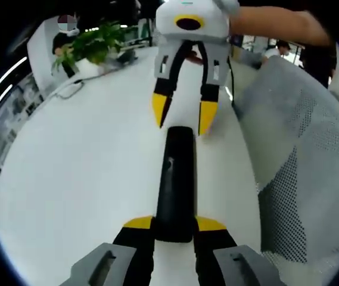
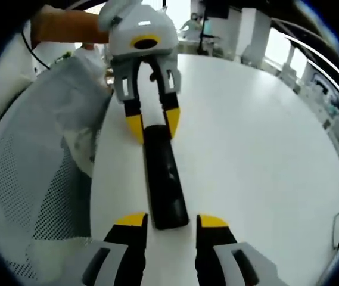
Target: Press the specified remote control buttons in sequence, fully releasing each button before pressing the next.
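Black remote (image 1: 175,182) gripped endwise by left tongs (image 1: 174,223); right tongs (image 2: 172,220) released astride opposite end

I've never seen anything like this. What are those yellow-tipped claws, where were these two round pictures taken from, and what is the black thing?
There is no robot here: a person holds a hand tool with two jaws in each hand. Each tool carries a camera looking along its own jaws, so the left gripper rises from the bottom of the left gripper view, with the right gripper facing it. The right gripper view is the reverse. On the white table lies a black remote control. The left jaws sit on either side of one end, seemingly holding it. The right jaws stand open at the other end. A mesh chair and a potted plant stand alongside.
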`<state>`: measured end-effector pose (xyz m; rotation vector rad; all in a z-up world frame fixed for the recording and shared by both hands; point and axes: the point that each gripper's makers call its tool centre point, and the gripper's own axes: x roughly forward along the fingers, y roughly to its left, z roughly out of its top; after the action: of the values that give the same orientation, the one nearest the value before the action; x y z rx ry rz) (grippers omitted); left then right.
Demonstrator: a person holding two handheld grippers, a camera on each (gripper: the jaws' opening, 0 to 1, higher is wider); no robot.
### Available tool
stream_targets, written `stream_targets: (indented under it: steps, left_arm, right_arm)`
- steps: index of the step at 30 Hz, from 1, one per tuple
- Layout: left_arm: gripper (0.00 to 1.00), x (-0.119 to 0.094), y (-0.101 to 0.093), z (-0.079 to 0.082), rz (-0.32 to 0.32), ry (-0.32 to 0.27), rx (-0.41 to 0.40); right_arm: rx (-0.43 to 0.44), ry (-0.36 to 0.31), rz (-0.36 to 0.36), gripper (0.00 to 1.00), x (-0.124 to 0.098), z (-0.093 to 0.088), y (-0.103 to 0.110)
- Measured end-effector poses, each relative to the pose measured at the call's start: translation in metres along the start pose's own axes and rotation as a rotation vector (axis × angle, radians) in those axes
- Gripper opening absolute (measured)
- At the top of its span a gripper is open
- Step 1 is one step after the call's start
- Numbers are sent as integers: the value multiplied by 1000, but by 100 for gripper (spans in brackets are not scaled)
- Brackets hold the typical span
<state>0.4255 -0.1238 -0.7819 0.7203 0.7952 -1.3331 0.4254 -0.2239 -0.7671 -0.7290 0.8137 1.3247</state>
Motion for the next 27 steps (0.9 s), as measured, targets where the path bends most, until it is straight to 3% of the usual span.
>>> stream_targets:
  steps: [9, 20, 27]
  left_arm:
    - [24, 0, 0, 0, -3, -4, 0]
    - [24, 0, -1, 1, -4, -8, 1]
    - [24, 0, -1, 1, -4, -8, 1]
  right_arm:
    - [-14, 7, 17, 0, -7, 0, 3]
    - [-82, 44, 40, 0, -2, 8, 3]
    - [-123, 100, 55, 0, 2, 0, 4]
